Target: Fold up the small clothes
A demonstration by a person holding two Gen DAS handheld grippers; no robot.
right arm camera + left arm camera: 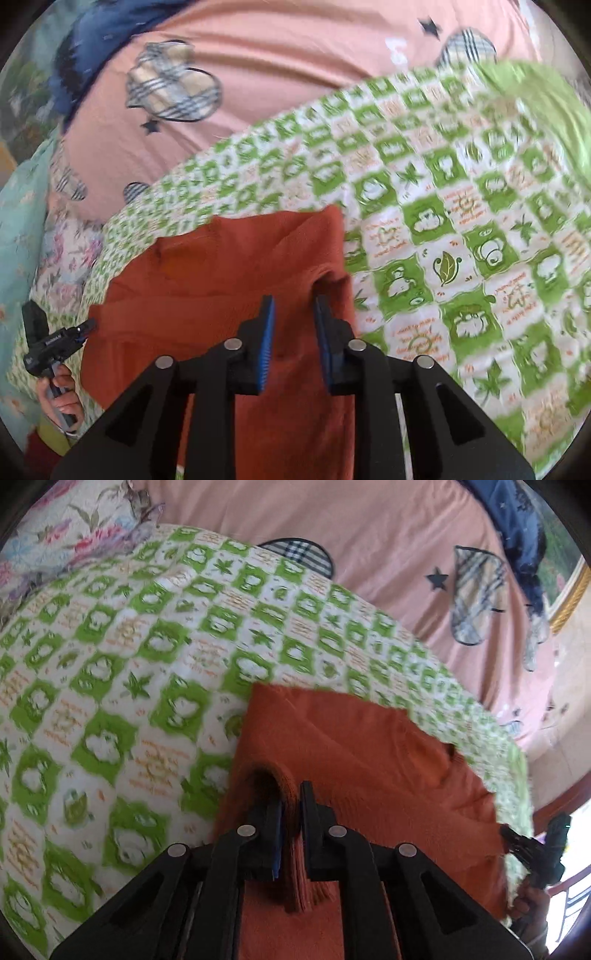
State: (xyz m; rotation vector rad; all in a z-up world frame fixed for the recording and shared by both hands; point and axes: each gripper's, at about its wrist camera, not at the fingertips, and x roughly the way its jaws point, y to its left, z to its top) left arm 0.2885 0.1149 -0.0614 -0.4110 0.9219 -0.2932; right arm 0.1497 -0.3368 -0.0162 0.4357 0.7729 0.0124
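Rust-orange knit garment [354,746], ribbed edge between left gripper [291,805] fingers.

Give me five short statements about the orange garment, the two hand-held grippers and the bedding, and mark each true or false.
1. The left hand-held gripper is clamped on a fold of the orange garment. True.
2. The right hand-held gripper is shut tight on the garment. False: its jaws stand apart with a gap between the blue pads, over the orange cloth.
3. The garment lies on a green and white patterned blanket. True.
4. The sheet beyond the blanket is plain blue. False: the sheet is pink with plaid patches and dark stars.
5. The garment is rolled into a tight ball. False: it lies mostly spread out flat.
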